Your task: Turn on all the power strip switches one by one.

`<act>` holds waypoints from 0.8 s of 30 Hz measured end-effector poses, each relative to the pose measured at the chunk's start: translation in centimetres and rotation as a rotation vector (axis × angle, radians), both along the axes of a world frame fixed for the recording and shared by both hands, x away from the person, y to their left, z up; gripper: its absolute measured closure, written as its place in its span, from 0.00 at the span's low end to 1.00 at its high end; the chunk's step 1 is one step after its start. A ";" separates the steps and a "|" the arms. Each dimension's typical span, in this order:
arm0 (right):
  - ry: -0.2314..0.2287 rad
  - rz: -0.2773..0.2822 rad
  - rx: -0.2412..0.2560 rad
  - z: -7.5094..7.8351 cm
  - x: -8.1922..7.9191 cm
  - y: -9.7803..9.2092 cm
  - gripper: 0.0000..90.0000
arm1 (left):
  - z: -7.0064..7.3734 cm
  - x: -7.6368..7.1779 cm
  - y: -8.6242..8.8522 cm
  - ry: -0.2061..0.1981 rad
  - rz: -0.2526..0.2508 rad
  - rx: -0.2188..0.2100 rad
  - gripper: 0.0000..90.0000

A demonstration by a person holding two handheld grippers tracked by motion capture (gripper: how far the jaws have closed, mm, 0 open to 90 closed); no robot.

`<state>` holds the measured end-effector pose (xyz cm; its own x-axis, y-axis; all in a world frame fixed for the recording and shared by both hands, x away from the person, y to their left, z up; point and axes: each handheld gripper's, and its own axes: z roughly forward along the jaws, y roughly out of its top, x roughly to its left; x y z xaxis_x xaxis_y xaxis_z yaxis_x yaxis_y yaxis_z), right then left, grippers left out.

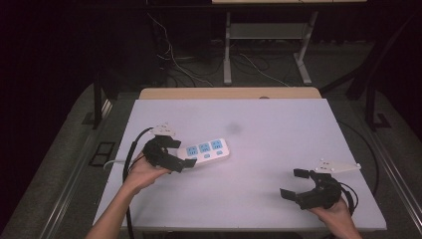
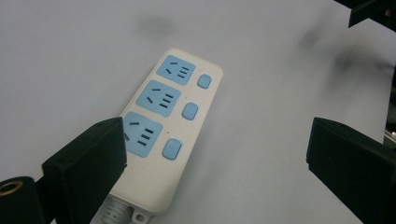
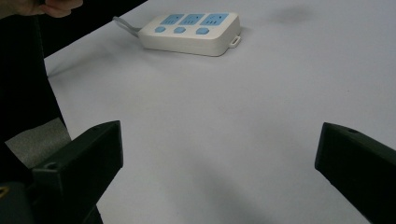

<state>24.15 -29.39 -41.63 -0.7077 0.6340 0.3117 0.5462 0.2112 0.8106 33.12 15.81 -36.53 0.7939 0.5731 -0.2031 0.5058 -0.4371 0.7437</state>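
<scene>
Early stage, by the look of it: nothing grasped yet. Power strip (image 1: 207, 150) lay flat on the white worktop (image 1: 278, 139), left of centre, sockets up, cord end toward the person's left side. Three blue sockets and three blue switches all visible and unoccupied in the left gripper view (image 2: 168, 123). Left gripper (image 1: 183, 153) sat at the strip's cord end, jaws spread wide, one jaw over the near corner of the strip, the other well off to the side over bare worktop; contact could not be told. Right gripper (image 1: 294, 183) was well apart from the strip, near the right front of the worktop, jaws also wide and holding nothing. Strip seen far off in the right gripper view (image 3: 191, 31). Left to do, judged from this: close on the strip, then lift or move it. No plug or other item seen on the worktop.
</scene>
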 end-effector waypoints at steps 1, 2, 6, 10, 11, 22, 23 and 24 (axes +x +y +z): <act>0.000 0.000 0.000 0.0 0.0 0.0 0.01 | 0.1 0.2 -0.1 0.002 -0.001 0.007 0.04; 0.001 0.001 -0.001 0.0 0.0 0.0 0.01 | 0.1 0.3 -0.1 0.005 -0.003 0.012 0.04; 0.002 0.002 -0.001 -0.1 0.0 0.1 0.01 | 0.2 0.7 -0.5 0.008 -0.017 0.038 0.05; 0.002 0.006 -0.005 -0.1 0.0 0.1 0.01 | 0.3 1.4 -0.7 0.017 -0.020 0.070 0.07; 0.001 0.008 -0.005 -0.1 0.0 0.1 0.01 | 0.2 1.5 -0.8 0.016 -0.017 0.076 0.07; 0.001 0.009 -0.009 -0.2 0.1 0.3 0.01 | -0.7 2.7 -0.7 0.030 -0.021 0.103 0.23; 0.000 0.009 -0.010 -0.2 0.1 0.3 0.01 | -0.7 2.8 -0.7 0.031 -0.022 0.105 0.25; 0.001 0.008 -0.009 -0.2 0.1 0.3 0.01 | -0.8 2.9 -0.7 0.032 -0.022 0.106 0.27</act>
